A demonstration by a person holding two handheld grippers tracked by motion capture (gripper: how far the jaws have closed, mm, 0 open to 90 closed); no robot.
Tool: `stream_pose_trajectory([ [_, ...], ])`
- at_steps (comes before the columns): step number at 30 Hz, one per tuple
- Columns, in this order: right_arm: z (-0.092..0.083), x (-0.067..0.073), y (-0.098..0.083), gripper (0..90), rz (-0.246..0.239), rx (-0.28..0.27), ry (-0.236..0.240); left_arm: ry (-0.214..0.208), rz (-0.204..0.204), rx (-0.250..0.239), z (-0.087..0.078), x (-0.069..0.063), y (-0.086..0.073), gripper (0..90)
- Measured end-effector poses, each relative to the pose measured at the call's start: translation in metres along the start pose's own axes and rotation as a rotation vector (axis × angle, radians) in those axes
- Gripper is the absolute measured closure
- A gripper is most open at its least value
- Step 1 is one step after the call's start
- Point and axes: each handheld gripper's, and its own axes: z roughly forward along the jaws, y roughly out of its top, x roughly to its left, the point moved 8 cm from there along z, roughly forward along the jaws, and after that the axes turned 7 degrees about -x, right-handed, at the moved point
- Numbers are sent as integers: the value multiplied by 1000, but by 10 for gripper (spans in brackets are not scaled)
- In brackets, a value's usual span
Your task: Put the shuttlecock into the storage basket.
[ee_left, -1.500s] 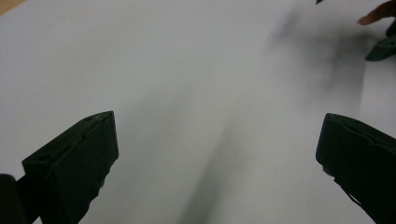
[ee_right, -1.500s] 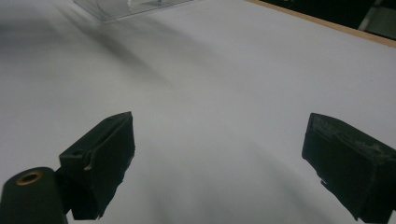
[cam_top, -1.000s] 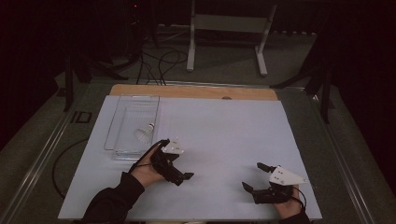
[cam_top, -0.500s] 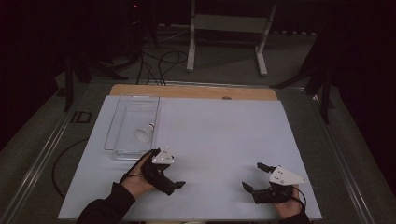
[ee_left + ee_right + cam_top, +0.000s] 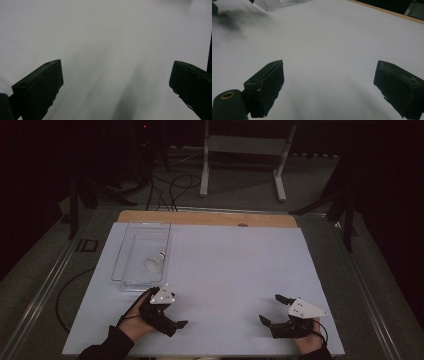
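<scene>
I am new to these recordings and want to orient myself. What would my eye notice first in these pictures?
First, the white shuttlecock lying inside the clear plastic tray at the far left of the white table. Next, the two black tongs near the front edge: the left tongs just in front of the tray, the right tongs at the front right, both open and holding nothing.

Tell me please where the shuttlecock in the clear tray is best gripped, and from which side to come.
Probably the dark cork tip of the shuttlecock, taken from above. It lies on its side in the clear tray, tip toward the far right, white feather skirt toward the near left. The tray walls block a low approach, and the skirt looks easy to crush. The left hand-held gripper, jaws open, is nearest.
</scene>
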Motion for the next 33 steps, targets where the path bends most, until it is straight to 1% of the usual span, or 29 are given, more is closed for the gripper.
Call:
stream_pose_trajectory([
  [3, 0, 0, 0, 91, 0, 1, -1, 11, 4, -12, -4, 1, -3, 0],
  [4, 0, 0, 0, 92, 0, 2, -1, 12, -5, -17, -5, 1, -3, 0],
  [6, 0, 0, 0, 92, 0, 2, -1, 20, -4, -19, -6, 1, -6, 0],
  [9, 0, 0, 0, 92, 1, 3, -2, 20, -9, -23, -7, -1, -10, 0],
  [11, 0, 0, -1, 91, 3, 5, -2, 33, -5, -22, -8, -1, -13, 0],
  [15, 0, 1, 0, 92, -1, 4, -1, 51, -15, -41, -12, 1, -17, 0],
  [16, 0, 1, -1, 92, 2, 6, 0, 63, -16, -45, -13, 2, -19, 0],
  [20, 0, 0, -1, 92, 1, 9, 1, 69, -28, -53, -15, 2, -25, 0],
  [22, 1, 1, -1, 92, -3, 10, 3, 77, -43, -62, -16, 3, -28, 0],
  [24, 0, 1, -1, 92, -1, 10, 4, 99, -53, -69, -16, 5, -31, 0],
  [26, 0, 1, -1, 92, -3, 8, 2, 111, -51, -79, -16, 5, -33, 0],
  [28, 0, 0, -1, 92, -3, 7, 2, 120, -60, -97, -17, 5, -34, 0],
  [29, 0, 0, -1, 92, -3, 7, 2, 120, -60, -97, -17, 5, -34, 0],
  [30, 0, 0, -1, 92, -2, 9, 1, 135, -60, -107, -18, 7, -35, 0],
  [31, 1, 0, -1, 92, -4, 10, 3, 142, -63, -118, -19, 7, -35, 0],
  [33, 1, 1, -1, 92, -4, 11, 4, 158, -52, -126, -20, 10, -36, 0],
])
